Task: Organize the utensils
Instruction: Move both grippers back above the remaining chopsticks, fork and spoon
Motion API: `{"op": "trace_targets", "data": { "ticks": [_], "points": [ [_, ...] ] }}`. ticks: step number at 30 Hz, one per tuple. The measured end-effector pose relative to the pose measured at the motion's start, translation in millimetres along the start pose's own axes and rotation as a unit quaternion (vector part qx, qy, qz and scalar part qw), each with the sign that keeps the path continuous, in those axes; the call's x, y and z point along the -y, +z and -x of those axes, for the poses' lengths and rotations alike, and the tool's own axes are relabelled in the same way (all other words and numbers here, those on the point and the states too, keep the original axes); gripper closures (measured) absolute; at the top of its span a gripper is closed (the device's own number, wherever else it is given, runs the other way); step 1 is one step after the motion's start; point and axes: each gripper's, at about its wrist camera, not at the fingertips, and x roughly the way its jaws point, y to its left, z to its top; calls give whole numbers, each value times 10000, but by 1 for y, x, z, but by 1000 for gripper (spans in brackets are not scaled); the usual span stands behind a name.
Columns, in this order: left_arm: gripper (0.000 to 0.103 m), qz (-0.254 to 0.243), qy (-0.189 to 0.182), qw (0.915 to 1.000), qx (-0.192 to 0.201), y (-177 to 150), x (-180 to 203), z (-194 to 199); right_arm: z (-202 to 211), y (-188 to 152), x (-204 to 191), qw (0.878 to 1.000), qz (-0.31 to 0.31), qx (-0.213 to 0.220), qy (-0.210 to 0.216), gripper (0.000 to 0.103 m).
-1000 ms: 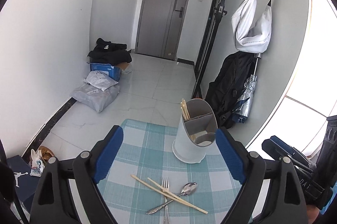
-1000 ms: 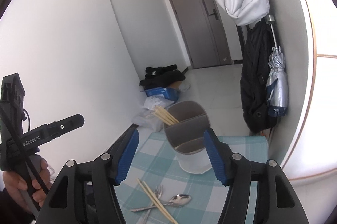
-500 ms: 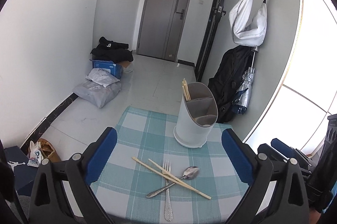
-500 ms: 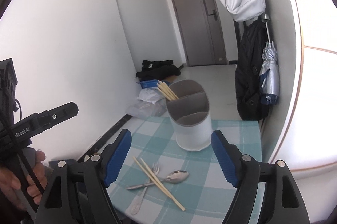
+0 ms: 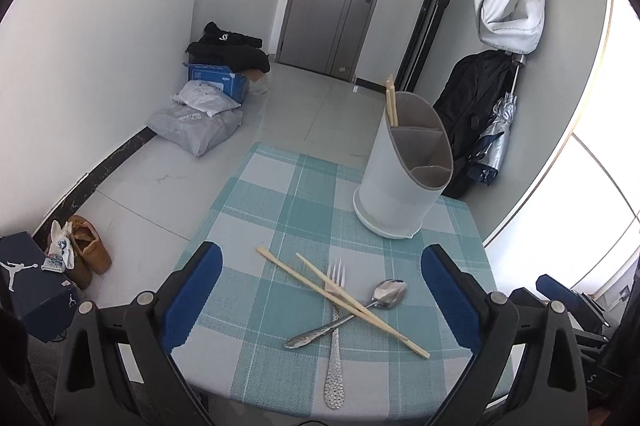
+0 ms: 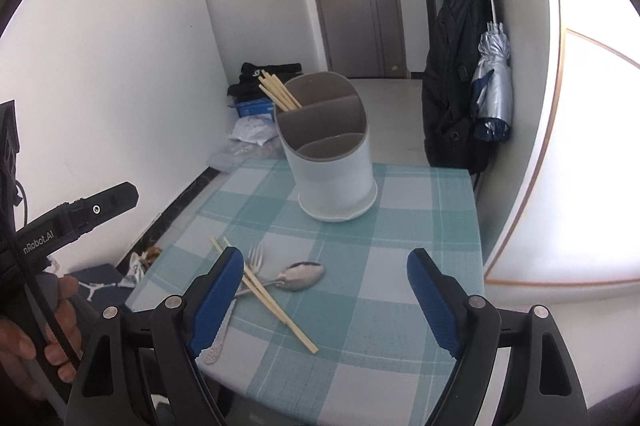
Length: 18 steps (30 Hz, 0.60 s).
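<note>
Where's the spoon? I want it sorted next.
In the left wrist view the spoon lies low and centre on the checked cloth, crossed under the chopsticks and fork.

In front of you, chopsticks (image 5: 344, 302) are lying across a fork (image 5: 335, 338) and spoon (image 5: 352, 312), the utensil holder (image 5: 404, 177) standing behind them.

A teal-and-white checked tablecloth (image 5: 280, 209) covers the table. On it stands a white utensil holder (image 5: 404, 177) with a grey lining, holding pale wooden chopsticks (image 5: 391, 101). A silver fork (image 5: 335, 338) with a speckled handle, a shiny silver spoon (image 5: 360, 310) and a tan chopstick pair (image 5: 340, 300) lie crossed. Both grippers carry blue pads (image 6: 218, 300) on black frames.
</note>
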Motion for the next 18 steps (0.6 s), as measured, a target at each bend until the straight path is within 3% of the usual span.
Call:
{"op": "trace_targets", "data": {
  "ticks": [12,18],
  "points": [
    [5,715,-166,9961,-498,8,-36,-13,-50,0,-14,9976,75,-689,-17,17],
    [5,1130,-203,9913,-644,14,-57,-14,-82,7,-28,9932,437,-1075,-75,17]
  ]
}}
